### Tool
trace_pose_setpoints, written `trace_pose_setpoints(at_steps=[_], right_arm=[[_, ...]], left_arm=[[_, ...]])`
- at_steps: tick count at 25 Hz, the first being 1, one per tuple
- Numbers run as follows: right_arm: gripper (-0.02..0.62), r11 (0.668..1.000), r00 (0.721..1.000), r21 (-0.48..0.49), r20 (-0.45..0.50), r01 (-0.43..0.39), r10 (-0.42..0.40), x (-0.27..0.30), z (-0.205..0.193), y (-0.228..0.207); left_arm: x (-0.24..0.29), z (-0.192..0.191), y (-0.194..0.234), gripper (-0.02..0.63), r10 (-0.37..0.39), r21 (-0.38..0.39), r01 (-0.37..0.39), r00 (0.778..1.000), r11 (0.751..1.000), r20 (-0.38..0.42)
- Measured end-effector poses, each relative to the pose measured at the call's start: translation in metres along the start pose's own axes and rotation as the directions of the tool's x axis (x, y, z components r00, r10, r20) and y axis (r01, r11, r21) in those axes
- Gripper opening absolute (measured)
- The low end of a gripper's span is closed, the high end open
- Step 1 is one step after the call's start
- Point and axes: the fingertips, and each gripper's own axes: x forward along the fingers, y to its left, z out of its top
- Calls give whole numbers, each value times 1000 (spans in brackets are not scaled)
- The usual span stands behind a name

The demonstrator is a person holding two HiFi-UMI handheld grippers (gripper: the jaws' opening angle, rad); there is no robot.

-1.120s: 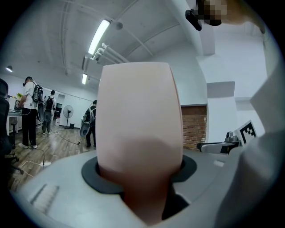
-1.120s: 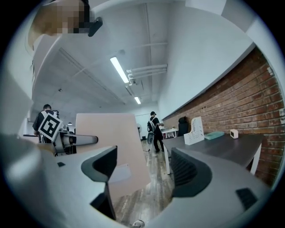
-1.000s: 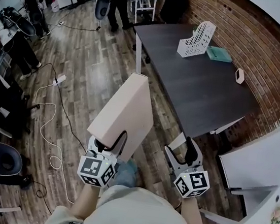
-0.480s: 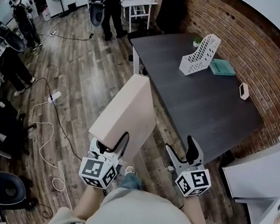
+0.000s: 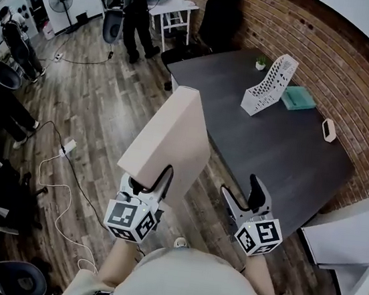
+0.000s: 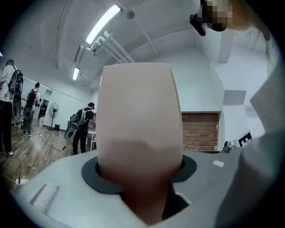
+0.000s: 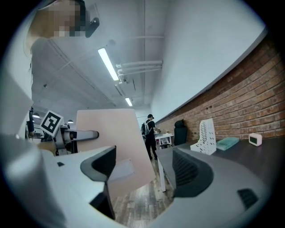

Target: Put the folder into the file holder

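Observation:
The folder [image 5: 169, 139] is a thick pale pink file, held upright over the wooden floor. My left gripper [image 5: 148, 180] is shut on its lower end; in the left gripper view the folder [image 6: 139, 129] fills the gap between the jaws of that gripper [image 6: 139, 171]. My right gripper [image 5: 241, 190] stands open and empty just right of it, near the table's front corner. In the right gripper view the open right gripper [image 7: 144, 171] frames the folder [image 7: 119, 147], and the file holder [image 7: 205, 136] shows far off. The white perforated file holder [image 5: 268, 86] stands on the dark table [image 5: 240, 130], far side.
A teal pad [image 5: 299, 98], a small white device [image 5: 329, 129] and a little plant [image 5: 260, 64] lie near the file holder. A black chair [image 5: 219, 13] stands behind the table against the brick wall [image 5: 345, 56]. People [image 5: 133, 2] stand at the back; a cable [image 5: 59, 181] trails on the floor.
The view has advanced toward the table: the table and file holder sit nearer and lower in the picture. Both grippers keep their pose, the folder still in the left one.

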Motion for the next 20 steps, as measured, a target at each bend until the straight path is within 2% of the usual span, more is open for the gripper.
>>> trace_pose_setpoints(at_steps=[9, 20], right_arm=[[374, 998, 998, 3, -6, 60, -60, 55, -5, -13], [374, 989, 988, 20, -60, 146, -145, 85, -19, -66]], left_arm=[[77, 22, 43, 262, -93, 16, 93, 995, 996, 19], [203, 58, 27, 262, -259, 75, 252, 961, 965, 94]])
